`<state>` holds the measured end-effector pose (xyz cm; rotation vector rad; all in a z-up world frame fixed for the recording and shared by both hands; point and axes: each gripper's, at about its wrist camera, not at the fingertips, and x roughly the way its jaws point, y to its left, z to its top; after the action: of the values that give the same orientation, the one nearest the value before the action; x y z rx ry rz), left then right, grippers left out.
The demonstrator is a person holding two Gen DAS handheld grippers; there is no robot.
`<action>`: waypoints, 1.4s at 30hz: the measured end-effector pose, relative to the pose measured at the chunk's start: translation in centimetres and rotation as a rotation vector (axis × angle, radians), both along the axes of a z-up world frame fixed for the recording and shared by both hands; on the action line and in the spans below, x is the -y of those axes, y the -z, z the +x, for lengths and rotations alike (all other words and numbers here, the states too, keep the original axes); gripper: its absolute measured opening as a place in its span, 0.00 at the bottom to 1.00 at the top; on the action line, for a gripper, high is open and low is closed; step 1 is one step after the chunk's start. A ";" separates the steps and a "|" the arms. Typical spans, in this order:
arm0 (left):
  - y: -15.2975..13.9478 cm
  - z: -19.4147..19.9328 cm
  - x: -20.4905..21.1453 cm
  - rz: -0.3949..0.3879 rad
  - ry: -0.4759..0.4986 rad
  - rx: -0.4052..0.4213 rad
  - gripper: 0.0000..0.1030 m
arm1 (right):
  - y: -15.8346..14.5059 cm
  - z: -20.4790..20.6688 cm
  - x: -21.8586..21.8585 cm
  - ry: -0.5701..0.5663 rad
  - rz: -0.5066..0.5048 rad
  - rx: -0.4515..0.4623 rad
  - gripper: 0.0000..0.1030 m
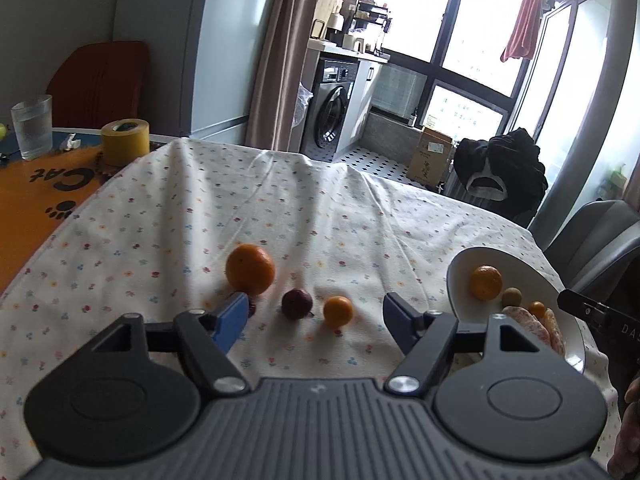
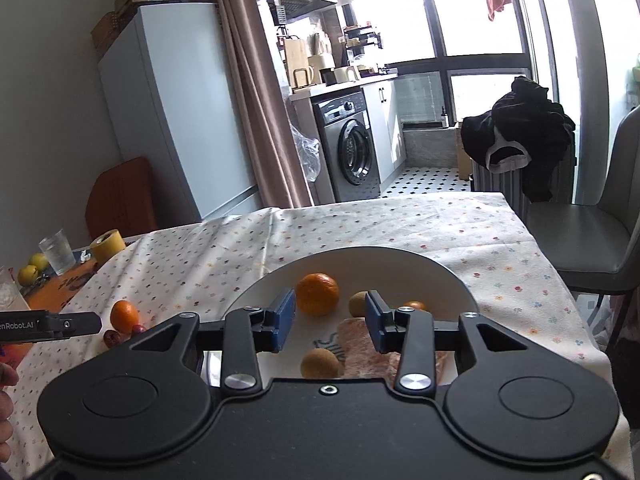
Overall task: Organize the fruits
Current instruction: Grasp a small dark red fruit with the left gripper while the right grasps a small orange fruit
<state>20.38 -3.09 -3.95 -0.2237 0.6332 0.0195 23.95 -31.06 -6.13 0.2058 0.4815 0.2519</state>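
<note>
Left tongs spread wide, empty, low centre of frame, facing dark fruit and small orange on bench cloth. Right tongs open, empty, over plate. Risk: round fruit nudged sideways, rolling off.

We note the right gripper over the near part of a white plate, fingers spread, nothing between them. On the plate: an orange, a greenish-brown fruit, a small orange fruit, a round tan fruit, peeled segments. Left, on the floral tablecloth, we see another orange and two dark red fruits. The left gripper is just beside them.
</note>
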 end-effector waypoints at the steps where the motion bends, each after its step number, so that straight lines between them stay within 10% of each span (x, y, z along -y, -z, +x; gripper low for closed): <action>1: 0.0 -0.1 -0.4 0.002 -0.011 -0.001 0.74 | -0.1 -0.1 -0.5 -0.014 0.000 -0.001 0.39; 21: 0.0 -2.5 -4.9 0.046 -0.114 -0.023 0.84 | -1.2 -0.6 -8.8 -0.259 -0.053 -0.010 0.66; 42: 1.4 -1.4 -6.4 0.037 -0.084 -0.035 0.82 | 0.0 1.0 -13.5 -0.374 -0.097 -0.058 0.65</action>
<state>19.00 3.29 -5.36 -0.2149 0.6576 0.1159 24.95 -17.56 -6.14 0.0265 0.5869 0.5874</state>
